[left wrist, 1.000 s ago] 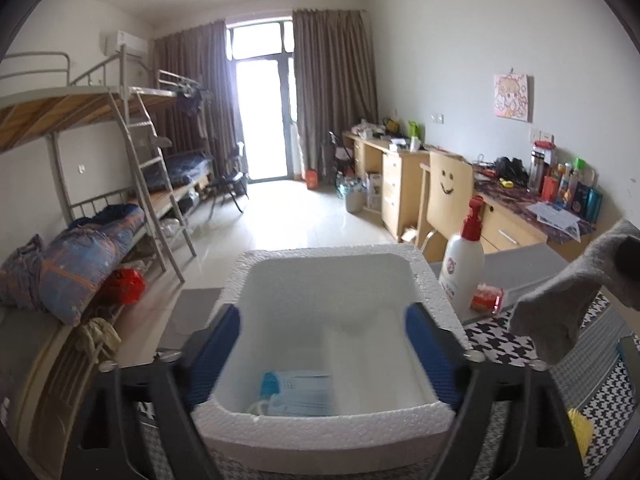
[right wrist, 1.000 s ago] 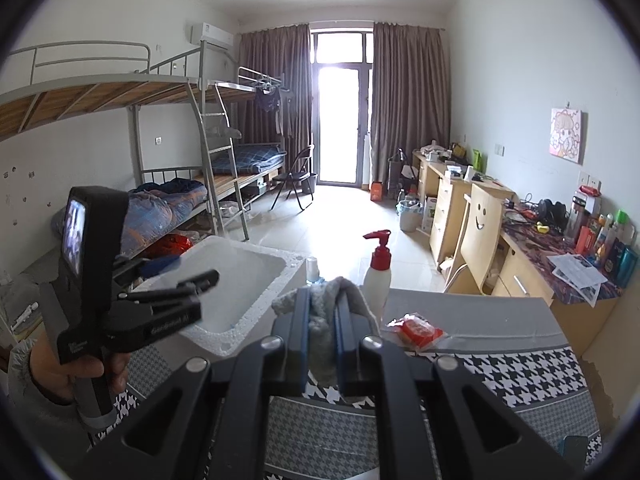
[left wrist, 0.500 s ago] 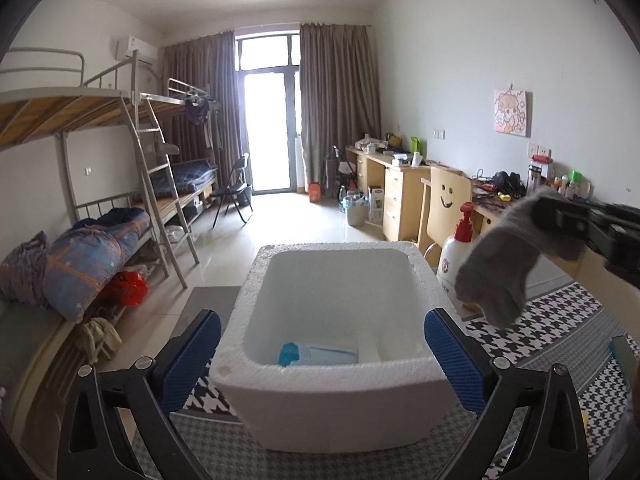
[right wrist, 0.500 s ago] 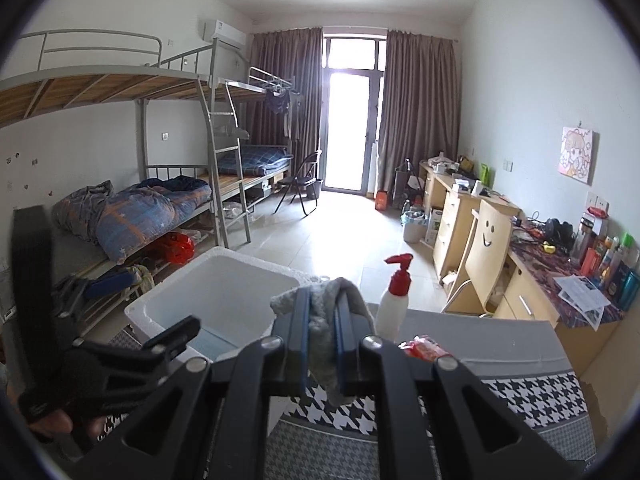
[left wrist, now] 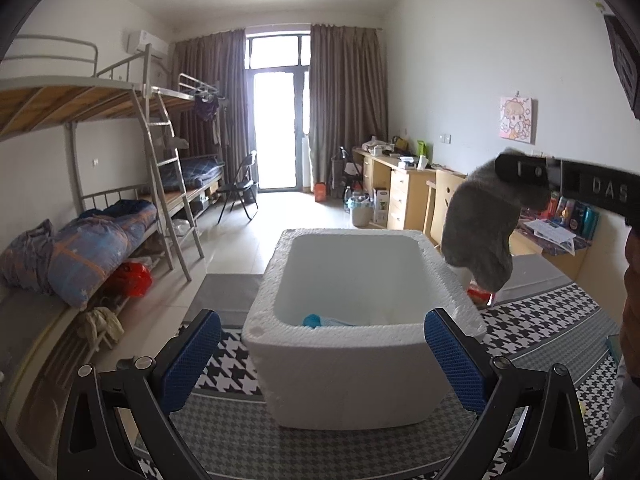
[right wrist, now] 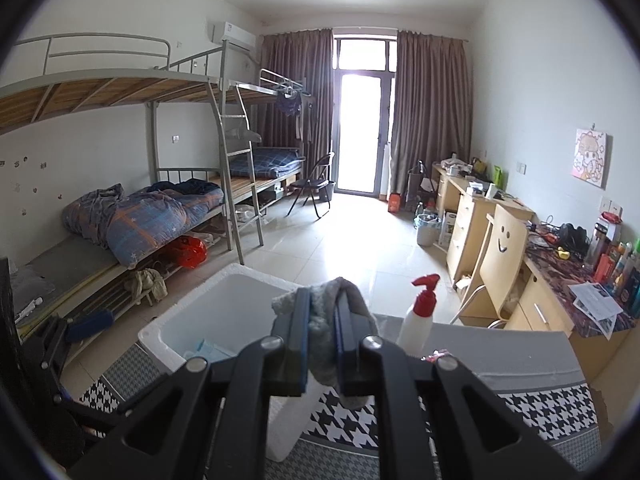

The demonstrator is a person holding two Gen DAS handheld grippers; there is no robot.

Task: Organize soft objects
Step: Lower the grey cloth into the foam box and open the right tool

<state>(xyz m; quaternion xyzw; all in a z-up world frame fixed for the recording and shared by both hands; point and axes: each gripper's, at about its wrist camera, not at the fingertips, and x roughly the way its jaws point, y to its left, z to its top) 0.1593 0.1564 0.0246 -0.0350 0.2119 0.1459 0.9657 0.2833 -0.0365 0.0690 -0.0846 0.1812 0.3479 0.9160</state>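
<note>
The right claw point(right wrist: 323, 344) is clamped on a limp grey knitted sock point(left wrist: 478, 232), which dangles in the air just beside the right rim of the white foam box point(left wrist: 352, 364) on the houndstooth-covered desk point(left wrist: 552, 320). The left claw point(left wrist: 320, 354) hangs with its blue pads point(left wrist: 190, 356) spread wide, empty, before the box. Let go from here, the sock would likely catch the rim and slide outside, towards the red-capped pump bottle point(right wrist: 418, 320)

Right gripper point(right wrist: 322, 344) with the limp grey knitted sock point(right wrist: 326, 332) now higher and nearer the white foam box point(left wrist: 352, 280), sock dangling over its right rim, left gripper point(left wrist: 320, 354) drawn back, box's whole front wall exposed
</note>
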